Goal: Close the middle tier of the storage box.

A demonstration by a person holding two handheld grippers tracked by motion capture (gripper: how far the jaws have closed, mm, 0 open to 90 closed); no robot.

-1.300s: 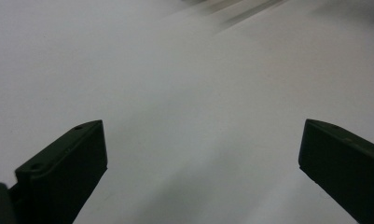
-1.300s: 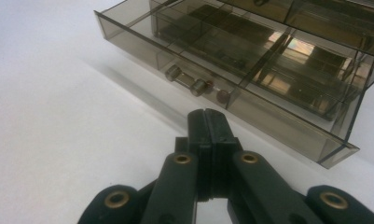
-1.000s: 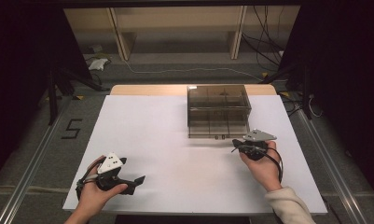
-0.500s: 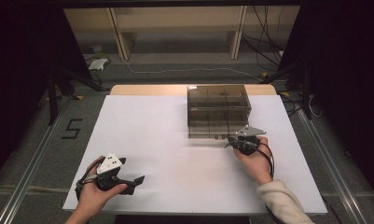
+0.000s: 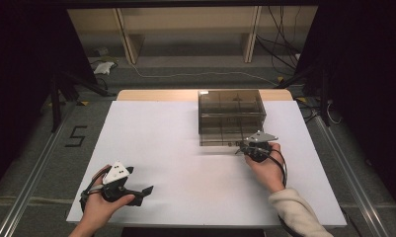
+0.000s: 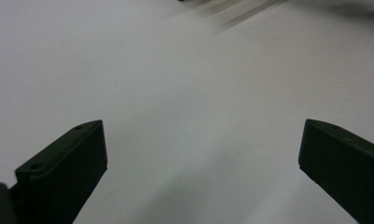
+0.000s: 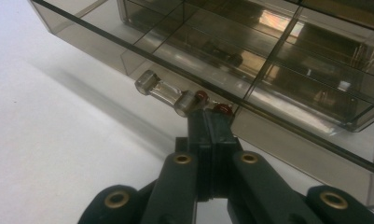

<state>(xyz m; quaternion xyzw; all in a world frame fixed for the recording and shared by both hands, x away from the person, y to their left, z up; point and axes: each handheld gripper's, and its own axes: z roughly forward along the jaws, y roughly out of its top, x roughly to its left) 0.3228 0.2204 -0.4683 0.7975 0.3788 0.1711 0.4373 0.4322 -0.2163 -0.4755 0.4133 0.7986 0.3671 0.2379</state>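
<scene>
right gripper (image 7: 208, 114) jaws closed at drawer box (image 5: 231, 117) handle (image 7: 168, 94); left gripper (image 5: 145, 190) jaws open over table (image 5: 176, 148).

Each black tool carries a grey three-cornered plate: left tool (image 5: 117, 185), right tool (image 5: 255, 147) with brass screws; a cream sleeve (image 5: 295, 215) covers the right forearm.

White worktop (image 5: 185, 148) with a wooden strip along its far edge; a smoky transparent drawer box (image 5: 231, 116) stands on its far right part.
</scene>
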